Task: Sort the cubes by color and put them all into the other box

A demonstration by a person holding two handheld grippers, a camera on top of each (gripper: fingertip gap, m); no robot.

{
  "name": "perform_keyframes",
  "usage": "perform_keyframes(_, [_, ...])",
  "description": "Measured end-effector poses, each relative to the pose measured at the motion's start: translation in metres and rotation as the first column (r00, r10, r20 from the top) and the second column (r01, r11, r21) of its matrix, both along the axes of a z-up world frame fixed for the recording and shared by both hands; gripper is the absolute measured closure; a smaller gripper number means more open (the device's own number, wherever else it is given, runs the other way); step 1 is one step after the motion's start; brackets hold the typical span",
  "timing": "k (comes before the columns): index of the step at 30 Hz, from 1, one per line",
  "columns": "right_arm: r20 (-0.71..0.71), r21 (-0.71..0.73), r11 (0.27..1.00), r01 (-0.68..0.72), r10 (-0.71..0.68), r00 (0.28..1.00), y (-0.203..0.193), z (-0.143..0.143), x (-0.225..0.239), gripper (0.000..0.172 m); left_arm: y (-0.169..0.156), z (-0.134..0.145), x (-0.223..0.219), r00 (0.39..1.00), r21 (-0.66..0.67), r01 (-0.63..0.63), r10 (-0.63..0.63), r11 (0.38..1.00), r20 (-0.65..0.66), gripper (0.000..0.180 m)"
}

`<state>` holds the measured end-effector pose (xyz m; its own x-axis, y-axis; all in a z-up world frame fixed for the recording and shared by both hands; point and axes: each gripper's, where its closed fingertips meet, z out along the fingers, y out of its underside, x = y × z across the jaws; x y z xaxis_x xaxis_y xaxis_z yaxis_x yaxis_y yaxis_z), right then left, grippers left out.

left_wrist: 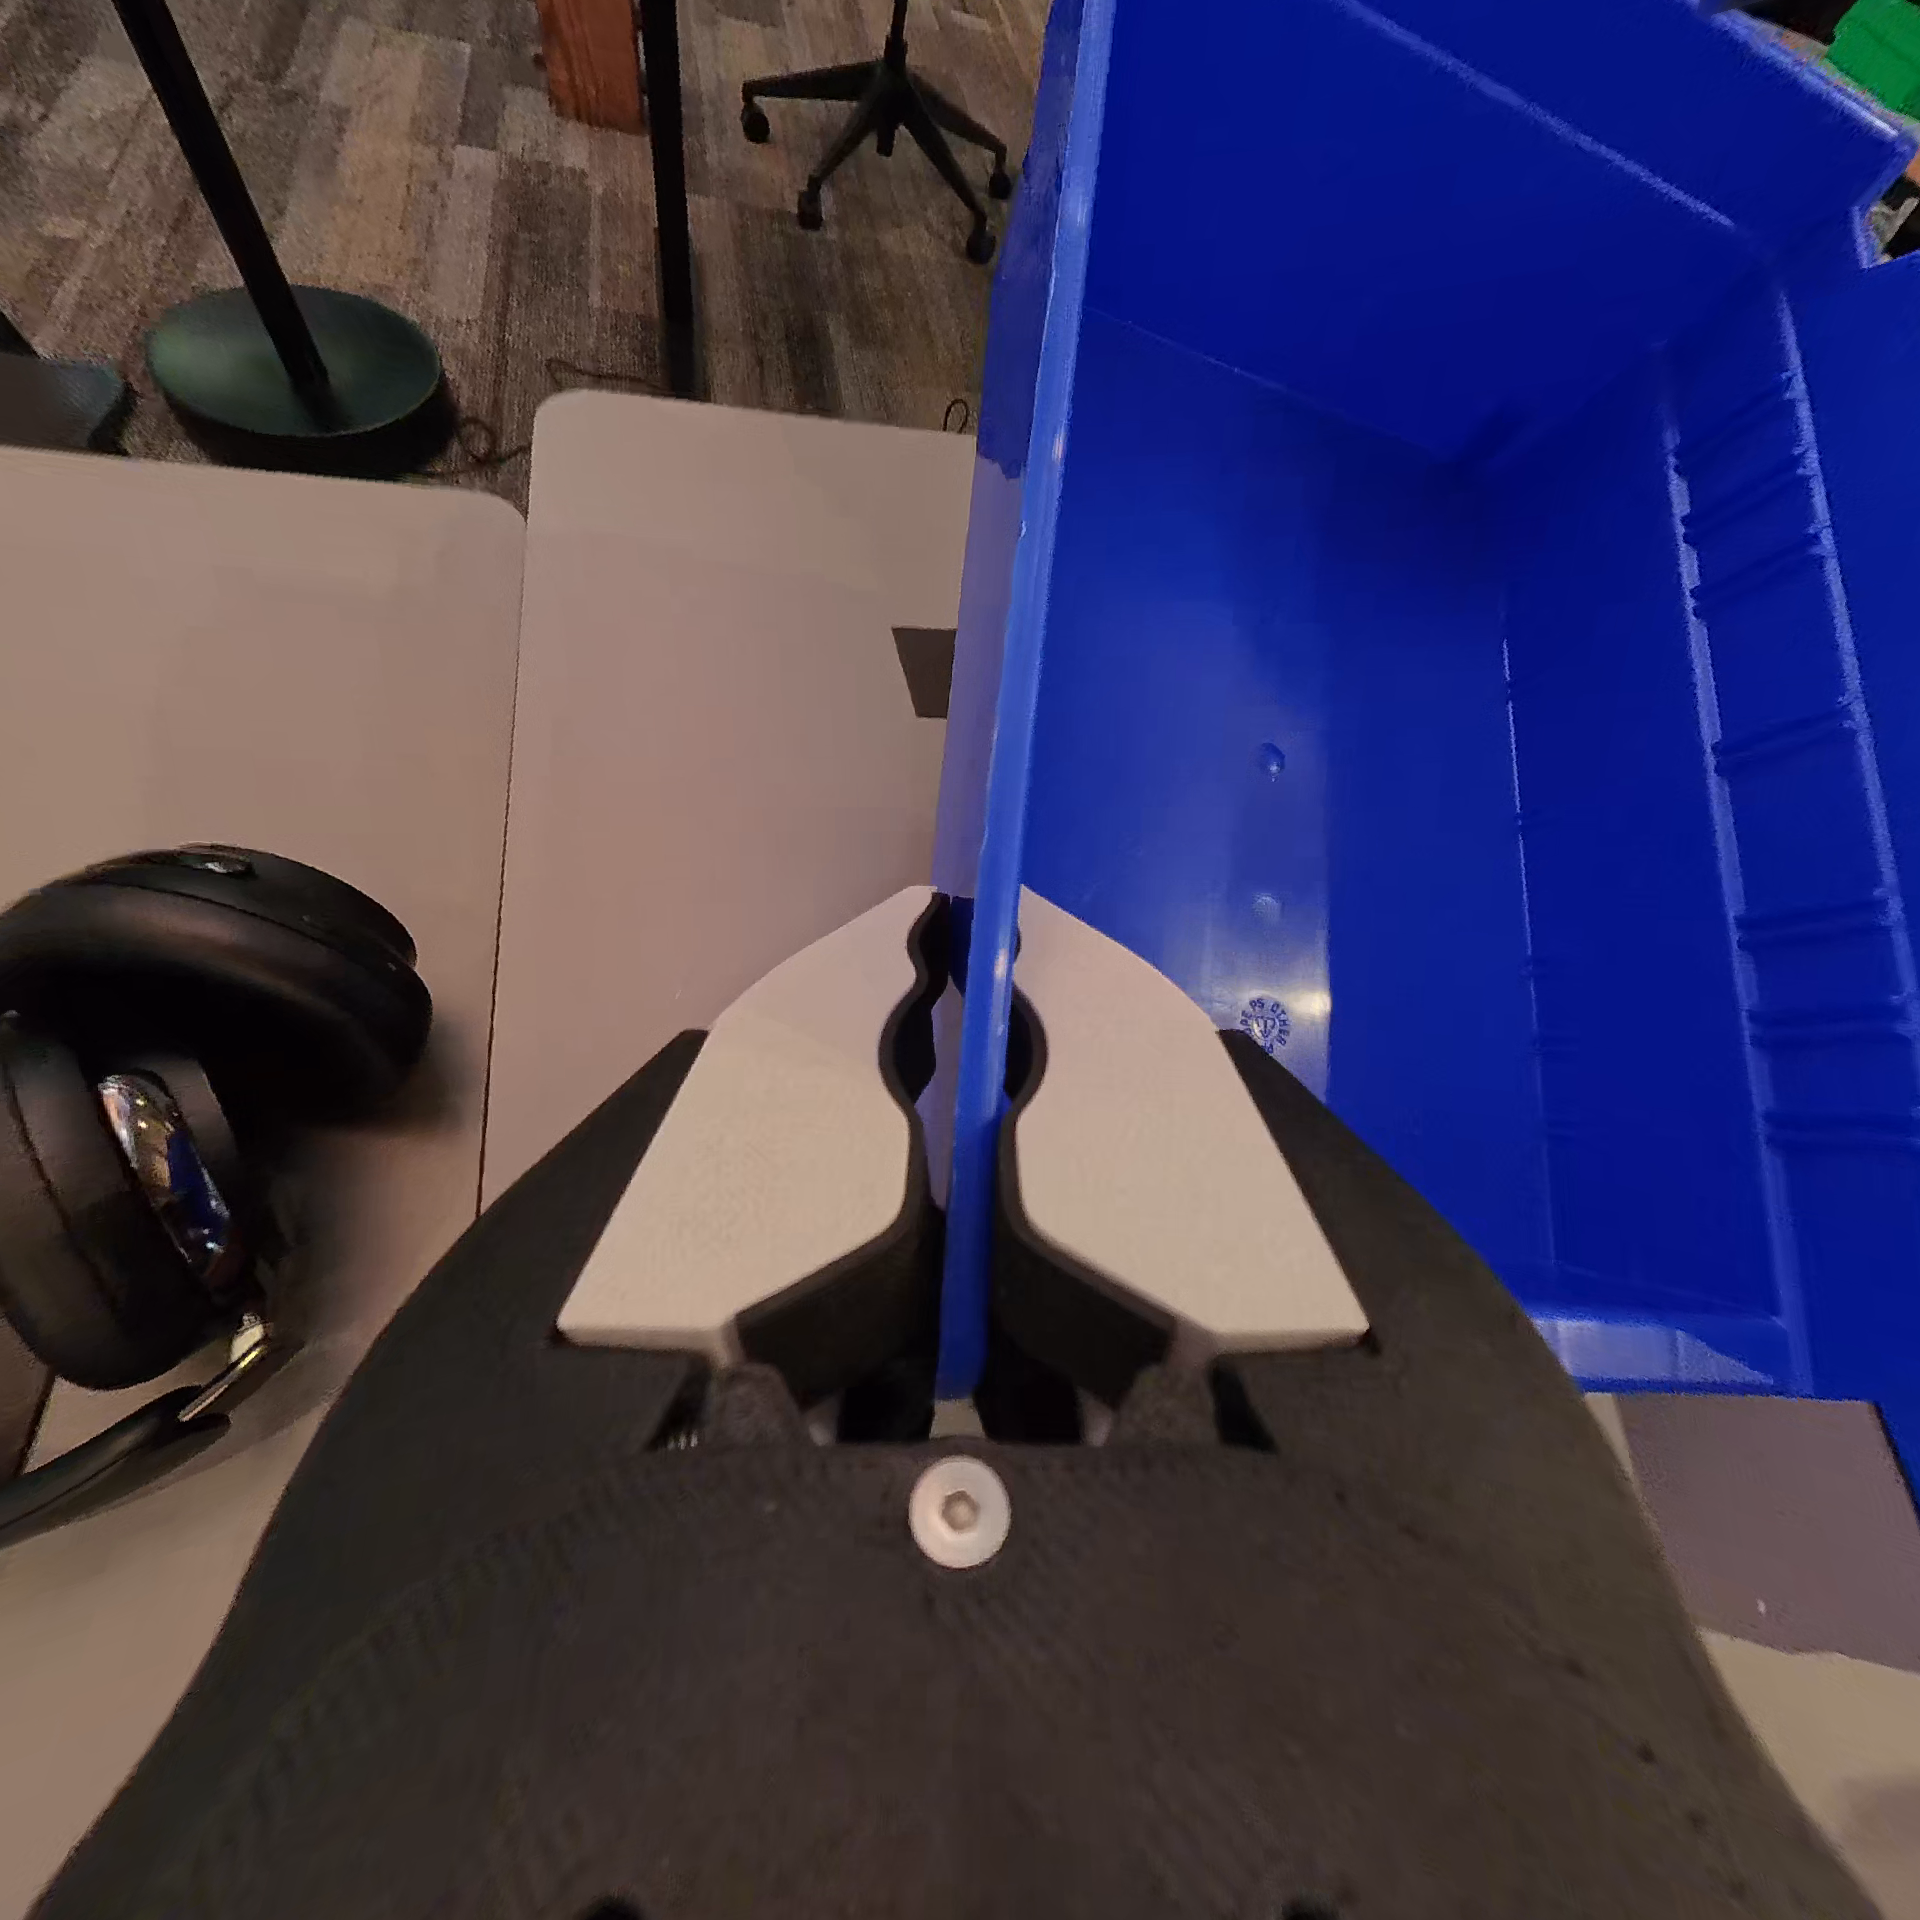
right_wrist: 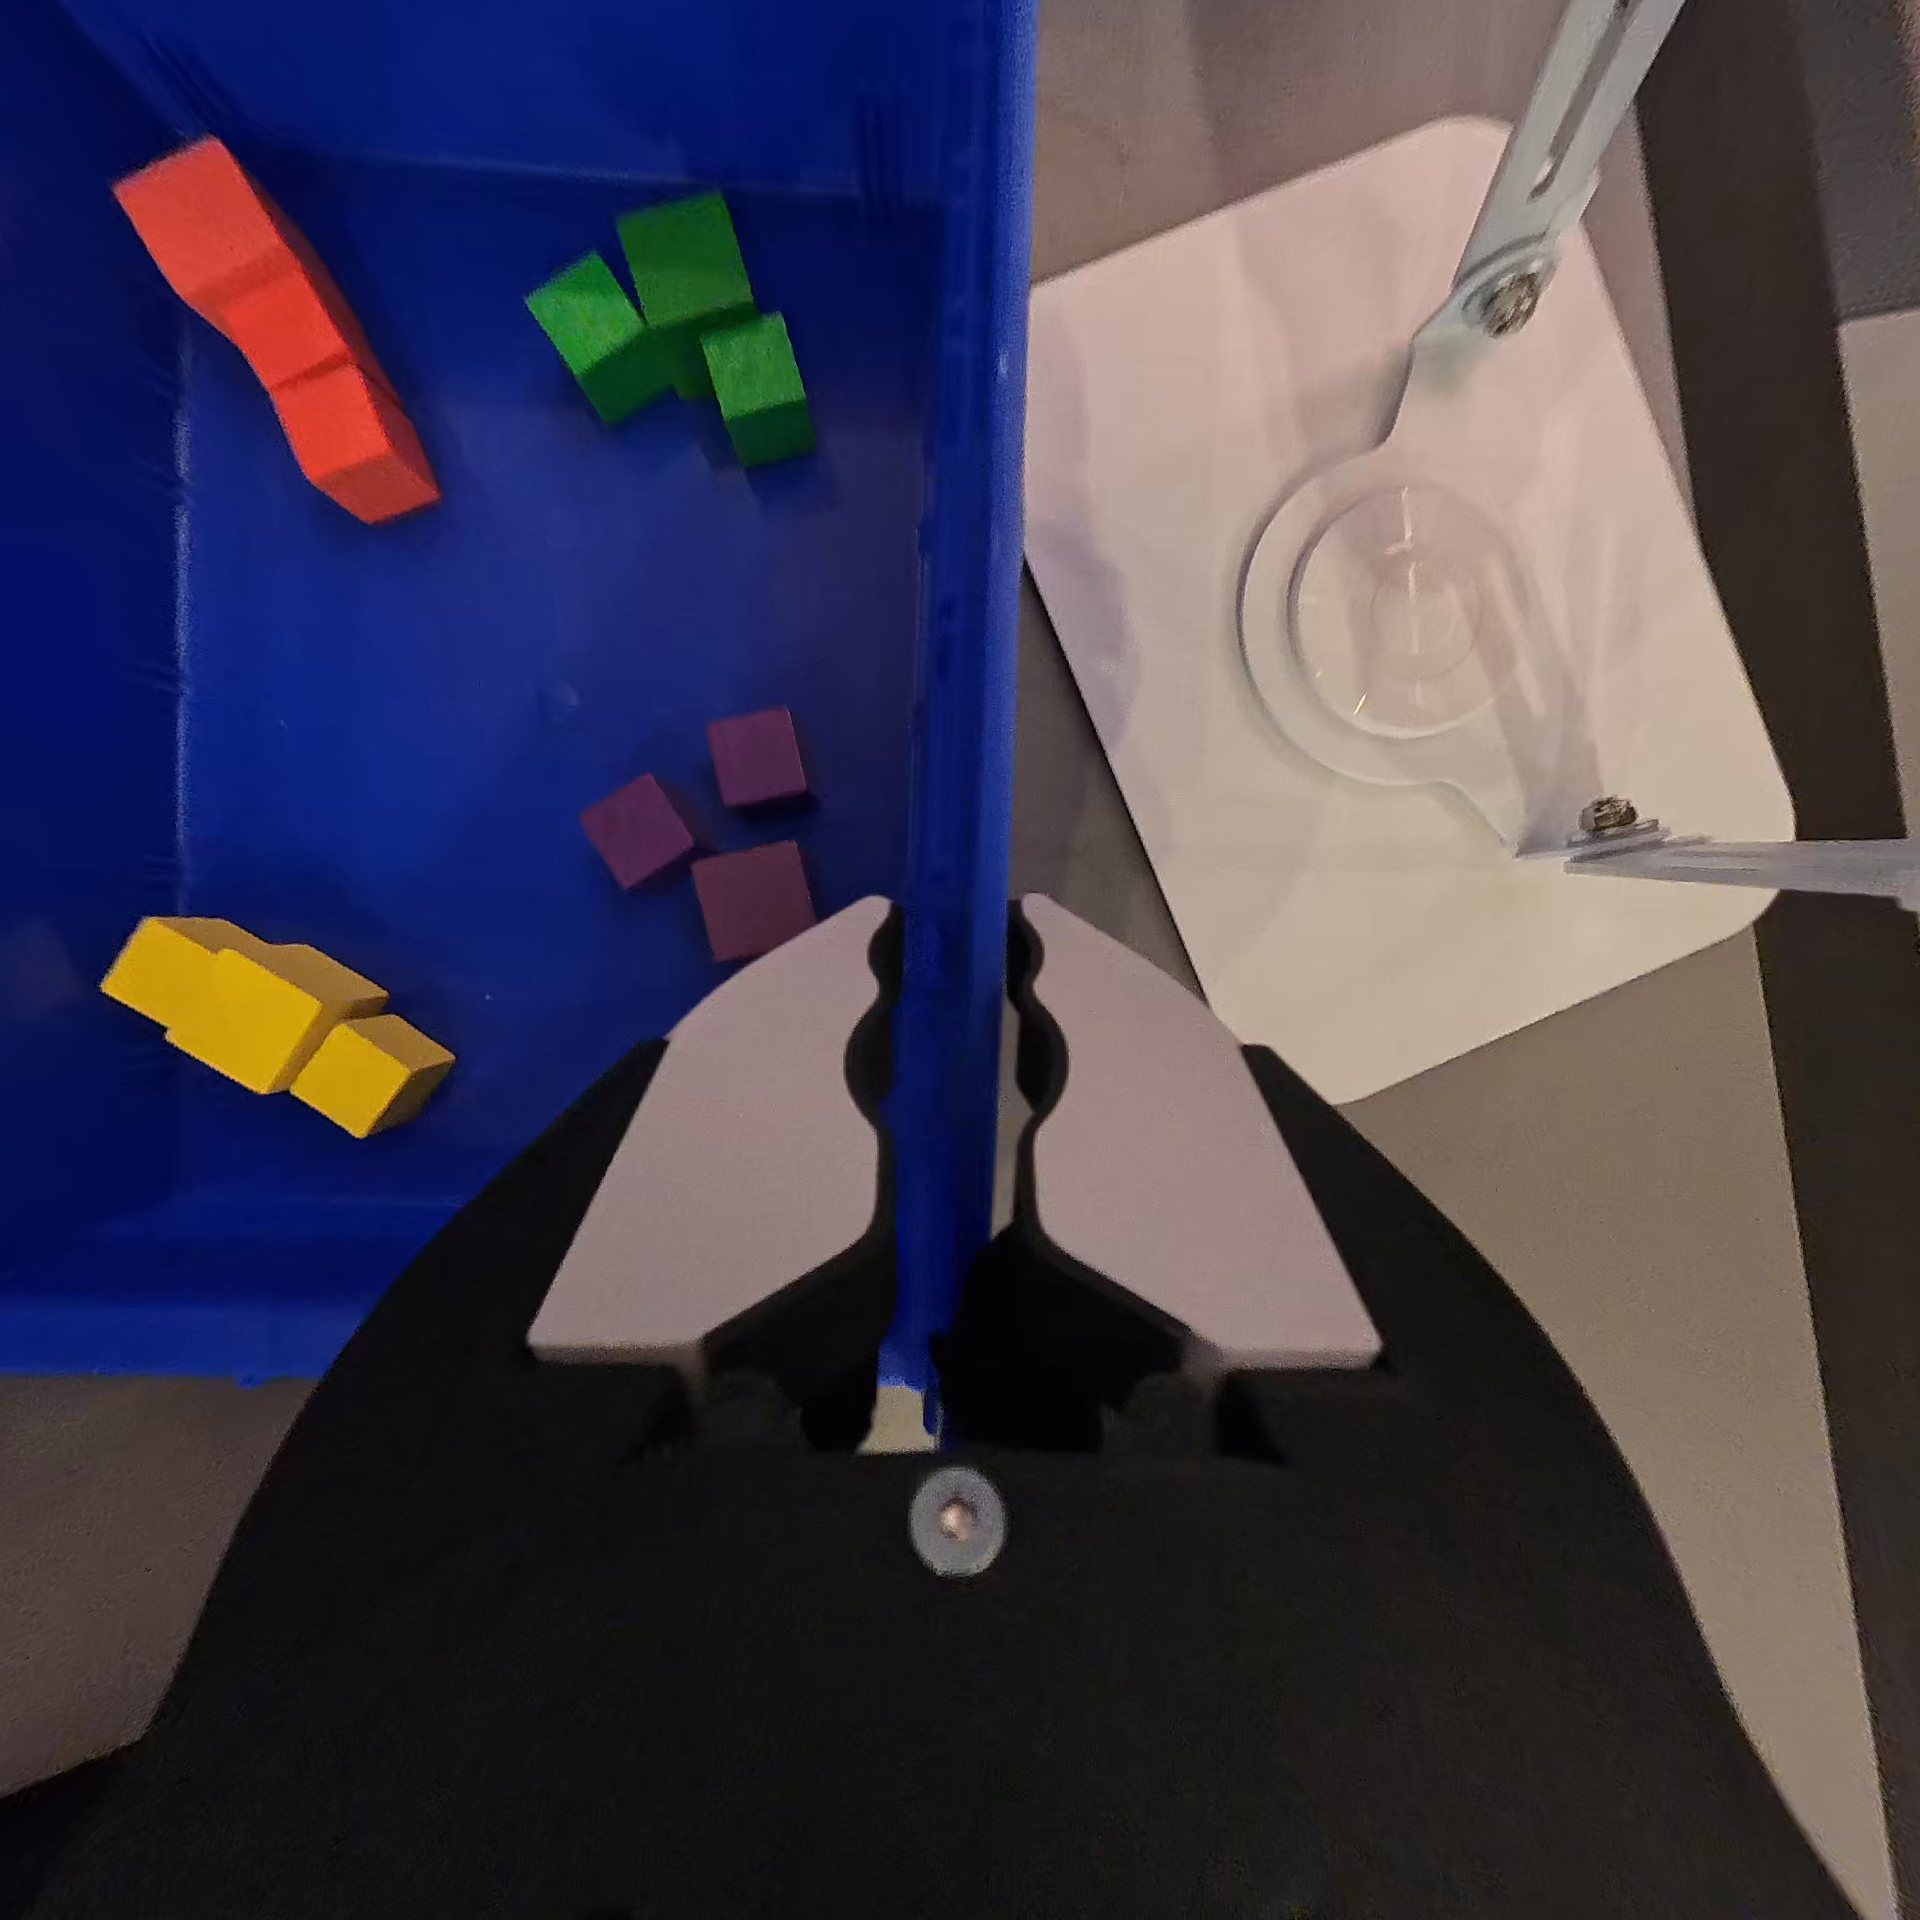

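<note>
Left claw [left_wrist: 971,925] clamped on blue box [left_wrist: 1299,623] wall, right claw [right_wrist: 956,914] seemingly likewise

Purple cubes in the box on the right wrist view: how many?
3. All lie on the box floor near its right wall: one farthest, one to its left, one nearest the hand-held gripper, whose finger could hide more.
</note>
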<state>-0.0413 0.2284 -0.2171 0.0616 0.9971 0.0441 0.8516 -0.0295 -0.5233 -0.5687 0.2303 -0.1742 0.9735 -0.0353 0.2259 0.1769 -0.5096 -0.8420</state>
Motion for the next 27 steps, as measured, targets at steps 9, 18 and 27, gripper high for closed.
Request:
perform_keyframes(9, [-0.179, 0.095, 0.993, 0.068, -0.050, 0.983, 0.007, 0.049, 0.017, 0.135, -0.020, 0.073, 0.017, 0.998, 0.147, 0.039, -0.032, 0.988, -0.048, 0.175])
perform_keyframes(18, [-0.450, 0.033, 0.991, 0.129, -0.101, 0.887, -0.034, 0.117, -0.022, 0.117, -0.042, 0.164, 0.076, 0.974, 0.316, 0.153, -0.088, 0.937, -0.210, 0.175])
perform_keyframes(27, [-0.757, -0.155, 0.965, 0.213, -0.255, 0.602, -0.070, 0.192, -0.059, 0.094, -0.028, 0.214, 0.209, 0.898, 0.355, 0.354, -0.209, 0.865, -0.386, 0.175])
